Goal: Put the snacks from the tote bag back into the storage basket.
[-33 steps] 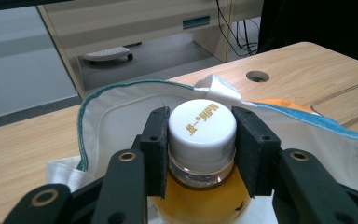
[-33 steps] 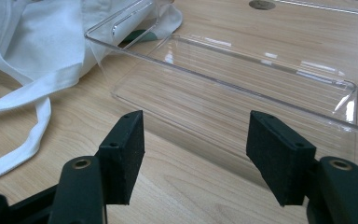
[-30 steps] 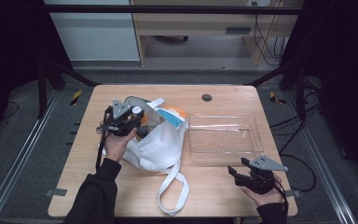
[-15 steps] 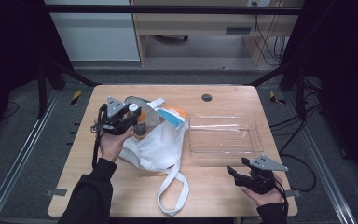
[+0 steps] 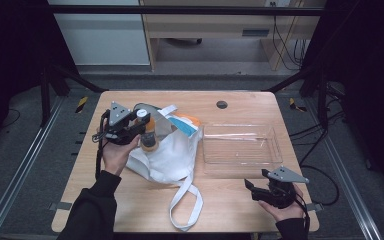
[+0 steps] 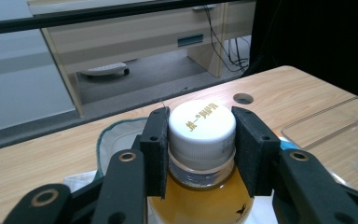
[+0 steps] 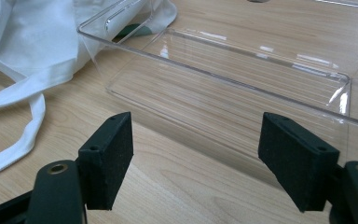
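My left gripper point(image 5: 142, 123) is shut on the neck of a bottle point(image 5: 150, 139) with a white cap and amber liquid, held upright above the mouth of a white cloth bag point(image 5: 170, 156). In the left gripper view the pads clamp the bottle point(image 6: 201, 125) just under its cap. My right gripper point(image 5: 251, 190) hovers low at the table's front right, close to the near wall of a clear plastic tray point(image 5: 240, 128). Its jaws have just been opening and stand open with nothing between them; the right gripper point(image 7: 196, 163) faces the tray point(image 7: 214, 79).
A blue and orange packet point(image 5: 186, 123) pokes from the bag's mouth. The bag's long strap point(image 5: 185, 205) trails towards the front edge of the table, and the bag point(image 7: 37, 46) lies left of the tray. A round cable hole point(image 5: 222, 104) sits at the back.
The left gripper has risen and shifted a little left with the bottle, which now shows more of its body above the bag. The right hand has stayed in place.
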`<state>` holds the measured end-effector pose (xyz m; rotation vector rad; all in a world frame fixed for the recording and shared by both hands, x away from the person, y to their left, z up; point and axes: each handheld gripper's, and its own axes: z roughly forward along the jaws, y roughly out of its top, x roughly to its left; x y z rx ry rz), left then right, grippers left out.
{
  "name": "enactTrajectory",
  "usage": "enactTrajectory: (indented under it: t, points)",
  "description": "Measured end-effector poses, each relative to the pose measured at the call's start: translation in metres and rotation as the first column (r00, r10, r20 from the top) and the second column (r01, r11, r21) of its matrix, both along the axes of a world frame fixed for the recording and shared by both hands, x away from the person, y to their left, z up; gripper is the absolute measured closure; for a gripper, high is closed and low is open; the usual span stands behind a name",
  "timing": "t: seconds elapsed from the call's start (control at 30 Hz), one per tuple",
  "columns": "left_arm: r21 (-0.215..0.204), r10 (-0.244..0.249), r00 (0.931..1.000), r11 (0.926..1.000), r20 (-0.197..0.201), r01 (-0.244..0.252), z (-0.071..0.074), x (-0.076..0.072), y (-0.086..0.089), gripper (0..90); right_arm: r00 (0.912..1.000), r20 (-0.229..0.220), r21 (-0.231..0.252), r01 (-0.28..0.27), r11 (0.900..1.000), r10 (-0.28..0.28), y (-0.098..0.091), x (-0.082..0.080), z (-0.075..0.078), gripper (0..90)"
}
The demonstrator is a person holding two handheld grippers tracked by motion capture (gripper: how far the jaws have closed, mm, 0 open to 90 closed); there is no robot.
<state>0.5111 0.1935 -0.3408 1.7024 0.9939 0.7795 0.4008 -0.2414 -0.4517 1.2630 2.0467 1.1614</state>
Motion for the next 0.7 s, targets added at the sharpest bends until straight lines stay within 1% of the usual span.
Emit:
enactTrajectory:
  t: [0.07,0.2,0.3,0.47,0.7]
  points:
    - [0.006,-0.006,0.9999,1.0,0.009,0.006,0.005,-0.004,-0.003,58.7,1.0,0.0,-0.008,-0.002,1.0,0.002,0.0,0.0,0.0,25.9]
    - [0.011,-0.011,0.9999,0.9999,0.009,0.011,0.009,-0.008,-0.006,58.7,1.0,-0.001,-0.005,-0.003,1.0,0.003,0.0,-0.001,0.0,25.9]
    - [0.017,-0.021,0.9996,0.9996,0.016,0.021,0.016,-0.013,-0.009,58.8,1.0,-0.003,-0.003,-0.002,1.0,0.002,0.0,-0.001,0.0,26.0]
    - [0.021,-0.02,0.9994,0.9996,0.027,0.019,0.024,-0.017,-0.011,58.8,1.0,-0.002,-0.005,-0.003,1.0,0.003,0.0,-0.002,0.0,26.1]
    - [0.013,-0.028,0.9987,0.9995,0.042,0.027,0.036,-0.023,-0.014,58.8,1.0,0.004,-0.006,-0.003,1.0,0.003,-0.001,-0.003,0.0,25.7]
